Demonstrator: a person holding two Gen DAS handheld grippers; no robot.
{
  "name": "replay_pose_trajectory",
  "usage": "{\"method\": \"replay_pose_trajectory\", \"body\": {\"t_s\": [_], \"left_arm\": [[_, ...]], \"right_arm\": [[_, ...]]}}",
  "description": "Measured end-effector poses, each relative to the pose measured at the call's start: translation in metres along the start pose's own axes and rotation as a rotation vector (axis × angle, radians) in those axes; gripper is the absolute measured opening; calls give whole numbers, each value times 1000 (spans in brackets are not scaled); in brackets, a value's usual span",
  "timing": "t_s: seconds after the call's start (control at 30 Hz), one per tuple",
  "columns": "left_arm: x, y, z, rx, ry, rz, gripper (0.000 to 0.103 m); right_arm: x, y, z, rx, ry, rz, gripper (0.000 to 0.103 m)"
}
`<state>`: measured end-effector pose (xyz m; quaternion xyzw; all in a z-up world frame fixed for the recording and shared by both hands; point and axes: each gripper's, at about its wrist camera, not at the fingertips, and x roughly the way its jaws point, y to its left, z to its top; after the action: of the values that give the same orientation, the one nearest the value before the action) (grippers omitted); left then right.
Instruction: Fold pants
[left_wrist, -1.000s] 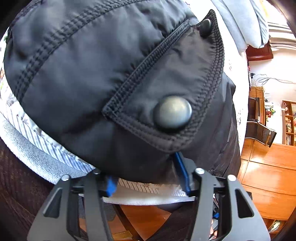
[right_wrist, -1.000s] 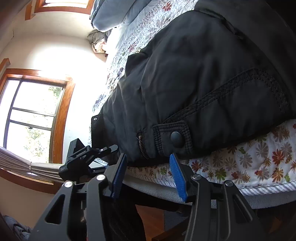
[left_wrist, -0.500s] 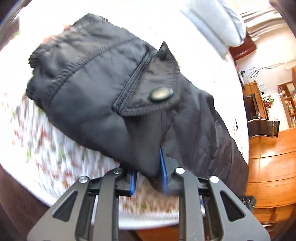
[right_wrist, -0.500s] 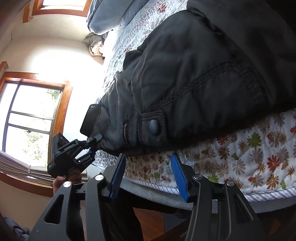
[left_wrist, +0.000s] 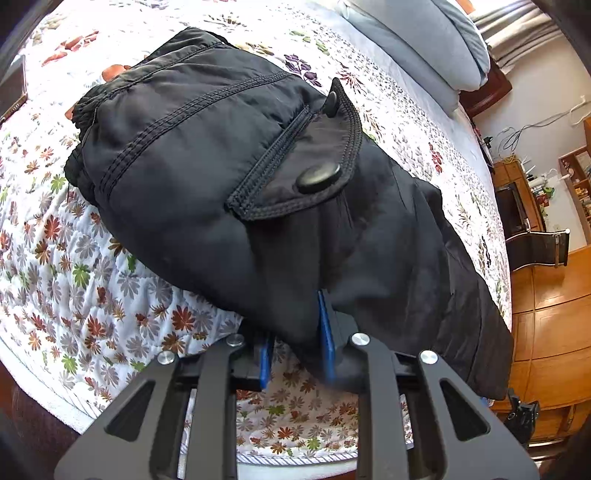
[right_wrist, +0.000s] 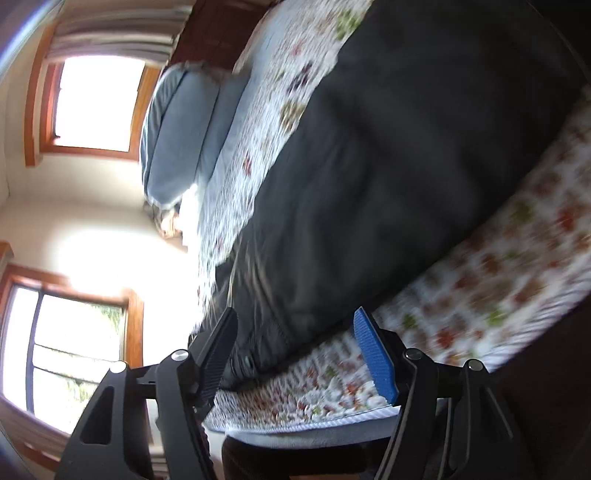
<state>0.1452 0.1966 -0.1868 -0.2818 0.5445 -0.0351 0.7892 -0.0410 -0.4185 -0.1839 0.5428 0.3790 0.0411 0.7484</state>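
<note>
On the flowered bedspread (left_wrist: 92, 295) of the bed, black pants (left_wrist: 207, 177) lie bunched, pinched at the near edge by the left tool (left_wrist: 295, 343).

The left tool's blue pads are clamped on a fold of the dark cloth just below the pocket flap (left_wrist: 306, 173) with its round snap. The right tool (right_wrist: 295, 350), in a blurred view, has just been spreading its jaws; they stand wide with the pants' edge (right_wrist: 369, 184) between them, unpressed. A grey pillow (left_wrist: 417, 40) lies beyond.
</note>
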Motion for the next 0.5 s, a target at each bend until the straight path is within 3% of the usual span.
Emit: {"method": "replay_pose_trajectory", "body": {"t_s": [0.1, 0.2, 0.5], "left_arm": [[5, -1, 4, -9, 9, 2, 21], [12, -10, 8, -6, 11, 18, 21], [19, -18, 11, -17, 16, 40, 22]], "right_arm": [[-47, -33, 32, 42, -140, -109, 69], [-67, -62, 57, 75, -192, -172, 69], [-57, -97, 93, 70, -276, -151, 66]]}}
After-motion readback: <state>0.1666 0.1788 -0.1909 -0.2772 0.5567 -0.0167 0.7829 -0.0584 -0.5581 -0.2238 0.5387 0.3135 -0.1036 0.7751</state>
